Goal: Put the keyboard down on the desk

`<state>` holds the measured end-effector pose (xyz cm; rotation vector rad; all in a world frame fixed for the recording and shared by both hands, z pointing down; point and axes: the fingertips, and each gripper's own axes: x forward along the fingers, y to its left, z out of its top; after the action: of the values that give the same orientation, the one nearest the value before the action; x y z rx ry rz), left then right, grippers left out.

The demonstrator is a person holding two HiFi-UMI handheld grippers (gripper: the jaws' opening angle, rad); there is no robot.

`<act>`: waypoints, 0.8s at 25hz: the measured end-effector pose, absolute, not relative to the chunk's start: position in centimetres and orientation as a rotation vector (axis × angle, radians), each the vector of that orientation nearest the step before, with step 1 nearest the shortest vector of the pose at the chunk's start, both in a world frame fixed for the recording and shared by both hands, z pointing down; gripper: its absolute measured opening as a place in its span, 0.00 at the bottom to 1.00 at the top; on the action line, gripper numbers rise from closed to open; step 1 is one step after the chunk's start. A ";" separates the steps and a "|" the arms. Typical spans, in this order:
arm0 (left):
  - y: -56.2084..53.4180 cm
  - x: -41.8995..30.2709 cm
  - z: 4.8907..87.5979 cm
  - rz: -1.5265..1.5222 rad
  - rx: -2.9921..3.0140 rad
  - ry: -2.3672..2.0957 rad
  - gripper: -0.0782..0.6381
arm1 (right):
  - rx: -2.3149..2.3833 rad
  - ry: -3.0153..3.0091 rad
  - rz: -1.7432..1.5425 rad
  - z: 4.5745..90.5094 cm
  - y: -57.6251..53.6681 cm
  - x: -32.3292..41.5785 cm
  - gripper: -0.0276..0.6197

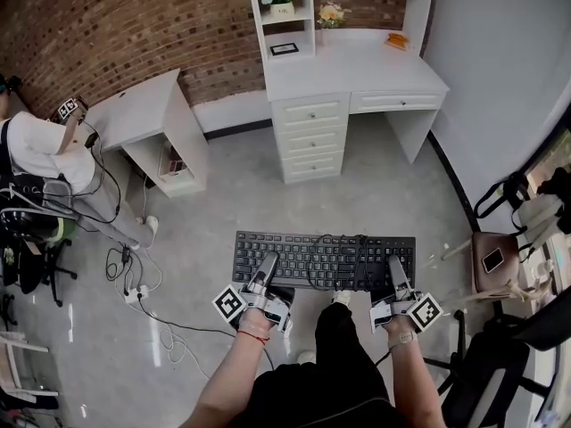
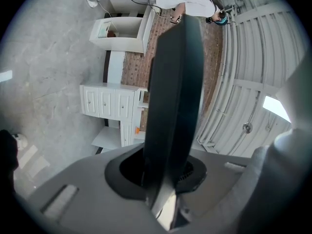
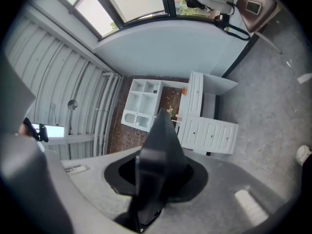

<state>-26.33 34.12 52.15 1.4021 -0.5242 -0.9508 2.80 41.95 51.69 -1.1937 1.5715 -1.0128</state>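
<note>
Holding the keyboard (image 1: 324,259) by its near long edge, the left gripper (image 1: 265,272) and the right gripper (image 1: 395,273) are both clamped on it, one toward each end. The board sits level in the air above the grey floor (image 1: 223,194), just in front of the person's legs. Each gripper view shows the dark slab edge-on, pinched between that gripper's jaws and running straight away from the camera. The keyboard's cable (image 1: 355,259) lies loosely coiled on top of the keys, toward the right half.

The relation that matters is the forward gap. The white desk (image 1: 357,69), with drawers and a shelf unit, stands straight ahead and well apart from the keyboard, with open floor between them. Its tabletop is mostly bare; a small orange thing (image 1: 397,40) sits near the back right corner. The keyboard's long axis runs left to right, roughly parallel to the tabletop's front edge, so I judge that no turning is needed. The coming move looks like a level carry forward, then a lowering onto the bare front part. Neither gripper is clearly nearer; the desk lies slightly right of the keyboard's middle. The loose cable could slide off on the way.
</note>
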 end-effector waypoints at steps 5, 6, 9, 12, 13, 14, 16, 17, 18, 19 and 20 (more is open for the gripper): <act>29.8 -24.4 51.8 -0.974 1.404 -0.539 0.21 | -1.183 1.599 -1.017 51.6 36.8 5.1 0.18; 28.9 -23.8 51.7 -0.979 1.400 -0.542 0.21 | -1.184 1.606 -1.018 51.5 35.8 5.8 0.18; 26.3 -22.1 51.4 -0.987 1.394 -0.551 0.21 | -1.167 1.606 -1.035 50.9 32.9 7.3 0.18; 23.8 -20.2 51.2 -0.993 1.399 -0.557 0.21 | -1.163 1.616 -1.039 50.7 30.2 9.3 0.18; 23.1 -19.6 51.1 -0.994 1.395 -0.560 0.21 | -1.164 1.618 -1.040 50.6 29.3 10.1 0.18; 22.3 -19.0 51.1 -0.995 1.389 -0.563 0.21 | -1.160 1.618 -1.045 50.5 28.5 10.7 0.18; 20.9 -18.0 51.0 -0.992 1.384 -0.574 0.21 | -1.151 1.615 -1.056 50.3 26.8 11.5 0.18; 20.1 -17.7 51.1 -0.988 1.385 -0.581 0.22 | -1.151 1.616 -1.059 50.3 26.0 12.0 0.18; 19.3 -17.3 51.0 -0.986 1.386 -0.587 0.22 | -1.151 1.616 -1.062 50.4 25.2 12.5 0.18; 18.5 -16.8 50.9 -0.988 1.388 -0.590 0.22 | -1.152 1.615 -1.067 50.4 24.4 13.0 0.18; 17.7 -16.3 50.8 -0.991 1.389 -0.591 0.22 | -1.150 1.615 -1.070 50.5 23.5 13.5 0.18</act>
<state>-16.31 17.69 50.76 1.3890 -0.5907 -0.9914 13.50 23.54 50.46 -1.1501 1.6152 -1.0705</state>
